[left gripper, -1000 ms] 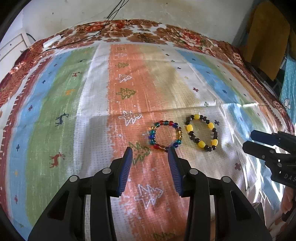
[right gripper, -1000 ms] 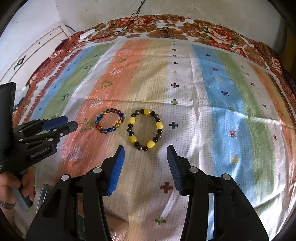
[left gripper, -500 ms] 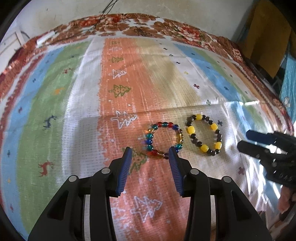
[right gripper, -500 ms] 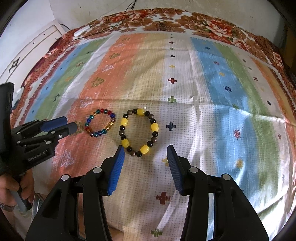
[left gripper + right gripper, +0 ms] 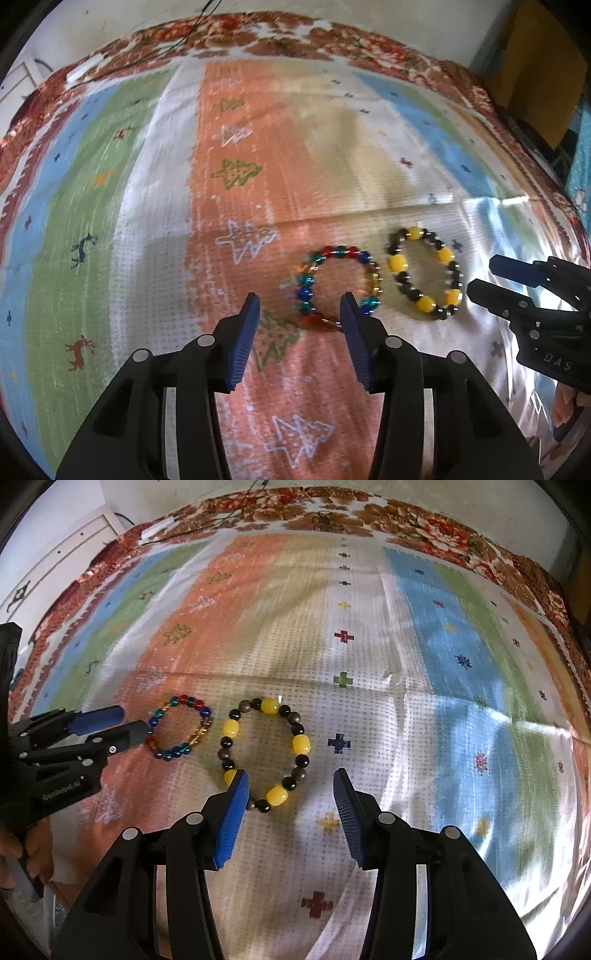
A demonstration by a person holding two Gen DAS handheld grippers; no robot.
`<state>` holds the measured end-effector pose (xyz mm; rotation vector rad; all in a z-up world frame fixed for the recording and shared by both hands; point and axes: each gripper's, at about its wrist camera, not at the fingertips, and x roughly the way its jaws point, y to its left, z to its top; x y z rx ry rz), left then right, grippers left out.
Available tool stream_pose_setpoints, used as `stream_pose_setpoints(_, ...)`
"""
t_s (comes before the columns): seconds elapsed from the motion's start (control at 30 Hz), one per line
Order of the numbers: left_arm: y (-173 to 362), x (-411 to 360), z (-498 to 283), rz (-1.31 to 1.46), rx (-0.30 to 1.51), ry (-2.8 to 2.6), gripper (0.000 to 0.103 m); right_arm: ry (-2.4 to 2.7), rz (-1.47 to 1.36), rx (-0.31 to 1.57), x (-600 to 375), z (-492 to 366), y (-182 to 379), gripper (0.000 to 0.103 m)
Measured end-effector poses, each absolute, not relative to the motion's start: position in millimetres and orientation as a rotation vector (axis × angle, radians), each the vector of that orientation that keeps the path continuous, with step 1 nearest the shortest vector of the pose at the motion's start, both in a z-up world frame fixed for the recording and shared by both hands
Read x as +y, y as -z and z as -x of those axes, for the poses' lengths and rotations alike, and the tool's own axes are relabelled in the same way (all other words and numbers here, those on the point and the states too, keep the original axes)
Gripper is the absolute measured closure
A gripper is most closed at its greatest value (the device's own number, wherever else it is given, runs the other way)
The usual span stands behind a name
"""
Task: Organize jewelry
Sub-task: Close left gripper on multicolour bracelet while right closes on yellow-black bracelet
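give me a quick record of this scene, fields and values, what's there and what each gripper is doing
surface: striped cloth with tree, deer and cross motifs
items: two bead bracelets lying flat, side by side, apart
multicolour bracelet: on the orange stripe
yellow and black bracelet: on the white stripe
left gripper: jaws opening, over the near edge of the multicolour bracelet, nothing gripped
right gripper: open, over the near edge of the yellow and black bracelet, nothing gripped
contact with beads: cannot tell
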<state>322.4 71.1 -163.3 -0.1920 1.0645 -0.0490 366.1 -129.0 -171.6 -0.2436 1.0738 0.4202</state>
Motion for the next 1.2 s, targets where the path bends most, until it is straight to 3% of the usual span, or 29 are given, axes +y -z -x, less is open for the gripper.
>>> stream_pose_setpoints(0.73, 179.0, 59.4, -341.3, 0.109, 1.093, 0.067, 0.058, -0.411, 0.267, 1.132, -122.5, -386.7, 197.5, 0.054)
stream_pose_setpoints(0.8, 179.7, 59.3, -341.0, 0.093, 1.097, 0.057, 0.063, -0.411, 0.274, 1.13, -122.3, -386.3, 197.9, 0.054)
stream_pose_setpoints(0.97, 179.9, 71.4, -341.7, 0.118, 1.104, 0.032, 0.089, -0.41, 0.285, 1.15, -122.1, -385.8, 197.6, 0.054)
stream_pose_setpoints(1.07, 180.9, 77.3, -341.1, 0.136, 1.104, 0.029, 0.093, -0.412, 0.26, 1.164, -124.7, -386.6, 197.7, 0.062)
stream_pose_setpoints(1.13, 180.3, 76.3, -340.6, 0.127, 1.102, 0.028, 0.093, -0.409, 0.259, 1.163, -126.3, -387.1, 197.5, 0.079)
stream_pose_setpoints(1.2, 179.5, 75.3, -339.6, 0.119, 1.1, 0.025, 0.093, -0.414, 0.252, 1.165, -127.7, -387.5, 197.7, 0.083)
